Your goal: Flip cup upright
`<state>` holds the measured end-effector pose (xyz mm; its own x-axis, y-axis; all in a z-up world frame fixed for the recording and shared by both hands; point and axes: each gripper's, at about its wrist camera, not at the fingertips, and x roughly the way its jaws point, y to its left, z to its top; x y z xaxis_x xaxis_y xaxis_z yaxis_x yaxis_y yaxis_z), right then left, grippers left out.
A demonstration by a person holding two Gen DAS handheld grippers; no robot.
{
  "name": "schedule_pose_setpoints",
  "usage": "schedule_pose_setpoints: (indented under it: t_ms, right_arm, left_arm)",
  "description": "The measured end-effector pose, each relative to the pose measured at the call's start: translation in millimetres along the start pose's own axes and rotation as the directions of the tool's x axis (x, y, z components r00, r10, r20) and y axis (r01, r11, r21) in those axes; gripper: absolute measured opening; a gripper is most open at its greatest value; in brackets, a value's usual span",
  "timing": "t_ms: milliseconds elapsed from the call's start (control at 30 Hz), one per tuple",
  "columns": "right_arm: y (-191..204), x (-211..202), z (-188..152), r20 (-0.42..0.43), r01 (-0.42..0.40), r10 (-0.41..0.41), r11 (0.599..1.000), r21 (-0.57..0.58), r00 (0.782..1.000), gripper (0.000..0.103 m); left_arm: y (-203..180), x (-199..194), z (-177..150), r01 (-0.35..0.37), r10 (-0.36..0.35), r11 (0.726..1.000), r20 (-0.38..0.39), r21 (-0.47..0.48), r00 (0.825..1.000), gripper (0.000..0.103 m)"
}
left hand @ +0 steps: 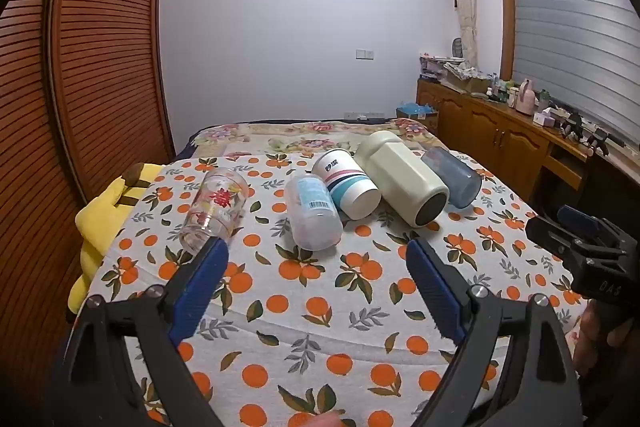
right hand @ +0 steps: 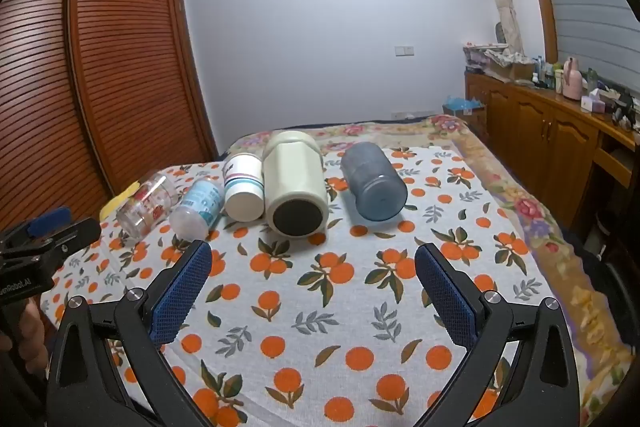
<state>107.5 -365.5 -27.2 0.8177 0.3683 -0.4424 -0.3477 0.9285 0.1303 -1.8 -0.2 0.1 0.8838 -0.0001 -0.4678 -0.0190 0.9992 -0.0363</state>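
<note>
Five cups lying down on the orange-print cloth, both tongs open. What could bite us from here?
1. The cups lie close: the striped cup sits tight against the cream bottle, so a finger may nudge its neighbour.
2. They lie on their sides on soft bedding; a bump could roll one, and an upright cup may tip.
3. The clear glass is at the left near the cloth edge, close to the left tongs; it could roll off.

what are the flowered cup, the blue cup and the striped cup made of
Flowered cup: likely clear glass, see-through with bright glints and printed red flowers. Blue cup: probably translucent tinted plastic, smoky and dull. Striped cup: opaque white, matte; paper or plastic, cannot tell.
</note>
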Motion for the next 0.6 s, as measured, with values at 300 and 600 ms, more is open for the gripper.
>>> schedule_pose_setpoints:
  t_ms: [300,600]
  right_arm:
    - [0.7,0.1,-1.4,-0.001,0.005,-0.005,1.0,-0.001,1.0,0.103]
    - [1.7,1.2,-0.2,0.001,0.006,-0.006,1.0,-0.004,1.0,0.103]
  left_arm:
    - [-3.3,1.4,-2.7,-0.005,0.005,1.0,-0.008,0.002,1.0,0.091]
    - [-1.8,-2.3,1.9,-0.004,0.004,1.0,-0.001,0.0,1.0,0.091]
